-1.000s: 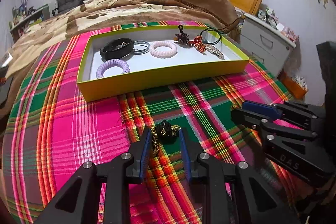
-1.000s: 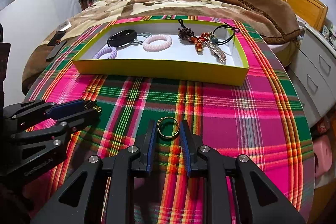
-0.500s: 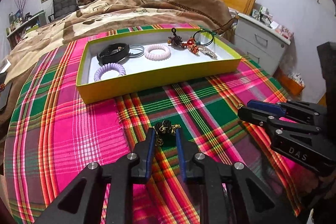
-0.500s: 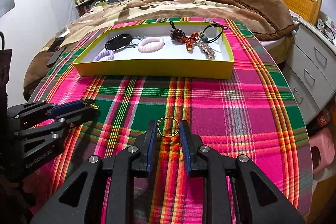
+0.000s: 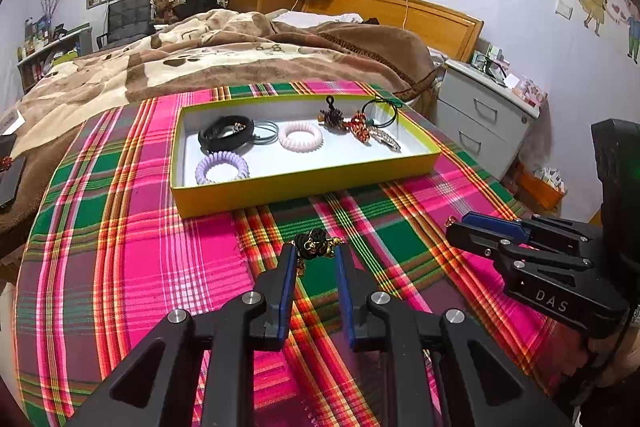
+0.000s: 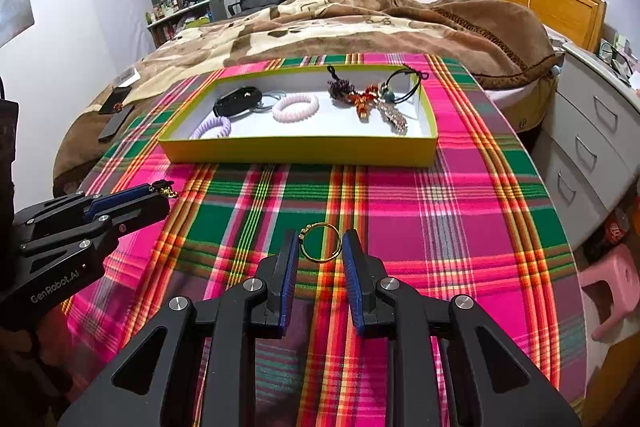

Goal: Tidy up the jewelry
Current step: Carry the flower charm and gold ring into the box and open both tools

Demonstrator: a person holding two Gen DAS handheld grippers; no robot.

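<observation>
My left gripper (image 5: 316, 254) is shut on a black and gold knotted ornament (image 5: 316, 246) and holds it above the plaid cloth, short of the tray. My right gripper (image 6: 320, 245) is shut on a thin gold ring (image 6: 320, 242), also held above the cloth. The yellow tray (image 5: 304, 183) with a white floor lies ahead; it also shows in the right wrist view (image 6: 296, 150). It holds a purple coil hair tie (image 5: 222, 167), a pink coil tie (image 5: 301, 137), a black band (image 5: 226, 133) and beaded charms (image 5: 360, 125).
The plaid cloth (image 6: 460, 211) covers a round table. A bed with a brown blanket (image 5: 224, 55) lies behind it. A grey drawer unit (image 5: 480, 115) stands at the right. A phone (image 6: 116, 119) lies on the blanket at the left.
Both grippers have risen from the cloth with their items gripped, and the tray now looks farther and lower in both views.
</observation>
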